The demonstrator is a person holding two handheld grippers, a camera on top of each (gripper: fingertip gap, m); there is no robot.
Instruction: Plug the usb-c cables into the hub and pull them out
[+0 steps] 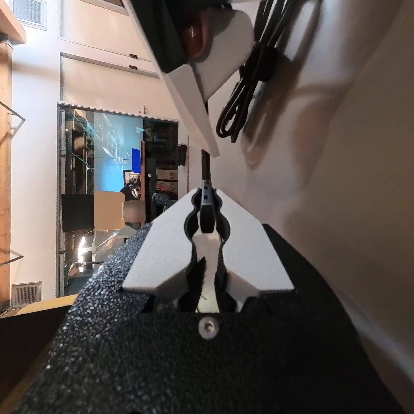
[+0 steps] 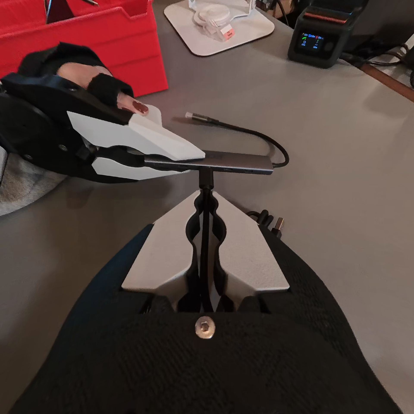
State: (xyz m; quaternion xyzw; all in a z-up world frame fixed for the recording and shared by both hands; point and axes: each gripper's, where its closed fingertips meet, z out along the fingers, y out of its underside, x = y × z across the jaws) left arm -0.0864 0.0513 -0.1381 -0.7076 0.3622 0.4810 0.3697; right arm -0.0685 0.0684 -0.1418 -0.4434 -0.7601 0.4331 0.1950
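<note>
A slim grey hub (image 2: pixel 237 164) is held level above the table. My left gripper (image 2: pixel 197 163) is shut on its left end; in the left wrist view the left gripper (image 1: pixel 207 192) clamps the hub (image 1: pixel 206 202), seen end-on. A black usb-c plug (image 2: pixel 206 179) sits in a port on the hub's near edge. My right gripper (image 2: pixel 206 193) is shut on that plug's cable (image 2: pixel 204 235) just behind it. In the left wrist view the plug (image 1: pixel 205 165) meets the hub, with the right gripper (image 1: pixel 210 147) above it. The hub's own lead (image 2: pixel 264 136) curls back, its plug free.
A bundled black cable (image 1: pixel 246 89) lies on the grey table (image 2: pixel 313 156); its connector (image 2: pixel 279 225) shows beside my right fingers. A red bin (image 2: pixel 89 33) stands at the far left, a white pad (image 2: pixel 253 31) behind, and a black device with a screen (image 2: pixel 318 40) at the far right. My two grippers' fingertips are within a few centimetres of each other.
</note>
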